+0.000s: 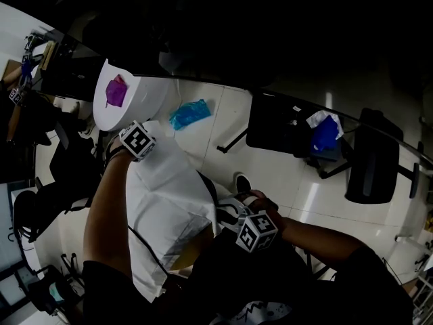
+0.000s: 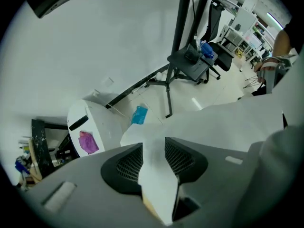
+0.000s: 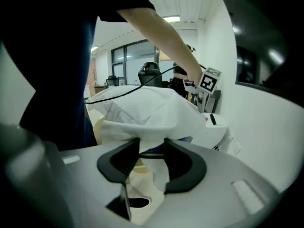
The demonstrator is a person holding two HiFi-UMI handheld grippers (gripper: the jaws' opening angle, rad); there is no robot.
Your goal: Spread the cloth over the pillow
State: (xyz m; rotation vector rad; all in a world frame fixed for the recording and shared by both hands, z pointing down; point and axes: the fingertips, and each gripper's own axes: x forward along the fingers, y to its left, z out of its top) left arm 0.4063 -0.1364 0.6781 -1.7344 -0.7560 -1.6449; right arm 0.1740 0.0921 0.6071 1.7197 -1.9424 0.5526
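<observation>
Holds the left gripper (image 2: 153, 148) pointing down at the far-left end of the white cloth (image 1: 166, 195), fingers (image 2: 128, 163) clenched on a ridge of fabric that runs up between the two mesh-faced pads. Holds the right gripper (image 3: 152, 148) at the near-right end, fingers (image 3: 118, 160) released and standing apart, with a loose fold of the same cloth hanging between them. Keeps the cloth, creased and rumpled, stretched between the two grippers and draped over the pillow (image 1: 186, 249), which is pale yellow and shows only at the near edge below the hem; seen also under the cloth just beyond the right fingers. Carries a marker cube (image 1: 137, 139) on the left gripper and a second cube (image 1: 257, 231) on the right one (black-and-white square code patterns, not lettering). Farther off, on the pale floor (image 1: 284, 181): a crumpled blue bag (image 1: 189, 112) just beyond the cloth's far end, a white rounded unit (image 1: 145, 93) to its left with a purple scrap (image 1: 116, 90) lying on top, and to the right a dark chair (image 1: 277, 124) bearing a blue bundle (image 1: 325, 134).
</observation>
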